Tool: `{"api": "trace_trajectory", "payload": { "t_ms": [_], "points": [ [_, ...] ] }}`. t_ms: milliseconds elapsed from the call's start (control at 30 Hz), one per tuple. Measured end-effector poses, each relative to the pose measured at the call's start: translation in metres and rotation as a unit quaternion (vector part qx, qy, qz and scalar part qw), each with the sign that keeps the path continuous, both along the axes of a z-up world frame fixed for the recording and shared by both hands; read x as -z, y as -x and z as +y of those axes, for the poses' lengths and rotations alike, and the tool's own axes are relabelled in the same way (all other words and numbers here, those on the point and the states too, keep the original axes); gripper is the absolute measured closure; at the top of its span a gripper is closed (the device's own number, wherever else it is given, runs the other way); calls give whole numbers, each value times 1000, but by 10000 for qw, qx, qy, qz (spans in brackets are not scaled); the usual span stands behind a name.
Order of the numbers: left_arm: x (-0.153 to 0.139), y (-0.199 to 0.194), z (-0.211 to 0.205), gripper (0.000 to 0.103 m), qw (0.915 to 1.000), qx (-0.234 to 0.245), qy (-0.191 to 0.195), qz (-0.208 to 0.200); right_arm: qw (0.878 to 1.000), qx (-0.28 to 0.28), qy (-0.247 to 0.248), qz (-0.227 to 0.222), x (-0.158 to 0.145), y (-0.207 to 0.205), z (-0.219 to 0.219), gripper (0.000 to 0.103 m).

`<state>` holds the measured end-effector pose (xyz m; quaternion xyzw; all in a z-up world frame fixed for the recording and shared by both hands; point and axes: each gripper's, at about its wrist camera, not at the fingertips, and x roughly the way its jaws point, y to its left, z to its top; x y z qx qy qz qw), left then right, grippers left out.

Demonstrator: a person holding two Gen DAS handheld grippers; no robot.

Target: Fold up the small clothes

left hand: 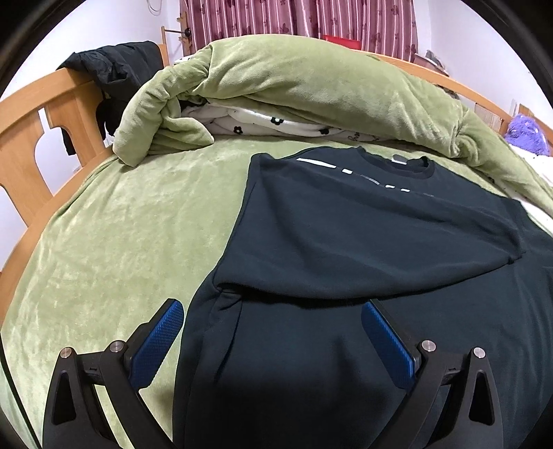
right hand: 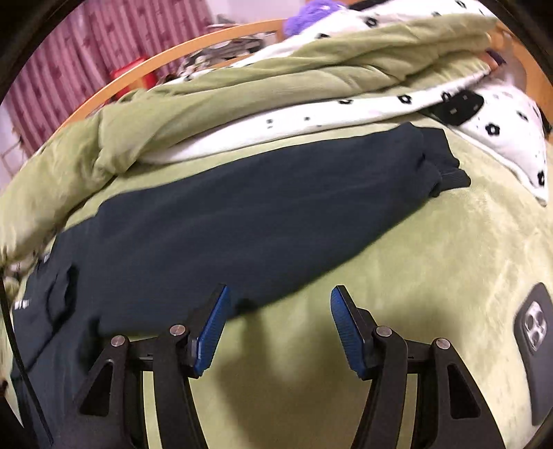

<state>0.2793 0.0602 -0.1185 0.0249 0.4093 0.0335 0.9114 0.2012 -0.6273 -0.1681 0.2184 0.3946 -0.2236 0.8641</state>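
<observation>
Left gripper (left hand: 273,340) jaws spread wide, blue pads either side of the near part of the dark sweatshirt (left hand: 345,248), fabric lies between them but pads not pressing it, nothing held. Sweatshirt sits flat on the green bed cover (left hand: 114,248), collar far end with white lettering across the chest, one sleeve folded across the body, its left edge folded in straight. Right gripper (right hand: 280,328) also parted, empty, hovering over bare green cover just beside the lower edge of the sweatshirt's other sleeve (right hand: 262,207); left pad overlaps the sleeve edge in view, contact unclear. That sleeve stretches out sideways, ribbed cuff (right hand: 449,172) at its far end, resting on the cover. Right wrist view is motion-blurred. Rumpled green quilt (left hand: 311,79) with white flower-print lining piled behind the sweatshirt. Phone (right hand: 534,342) in dark case, camera side up, on the cover to the right of the right gripper, apart from the garment. Wooden bed frame (left hand: 27,131) at left with a black jacket (left hand: 117,72) draped over it; striped maroon curtain (left hand: 304,17) behind.
</observation>
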Motion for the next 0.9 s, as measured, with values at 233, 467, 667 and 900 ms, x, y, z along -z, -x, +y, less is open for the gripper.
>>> {"api": "trace_trajectory", "payload": {
  "t_ms": [233,467,667,900],
  "points": [
    [13,-10,1,0,9997,-145,-154,90,9988,489,-55,-29,19,-18,-47,43],
    [17,-13,3,0,9996,-220,-27,198,9979,500,380,-129,8,-36,-61,96],
    [2,-8,2,0,9998,-172,-82,24,9906,-109,1127,-769,-77,-46,10,96],
    [-15,4,19,0,9989,-254,390,-56,9726,-1401,1135,-1469,-160,-74,173,96]
  ]
}}
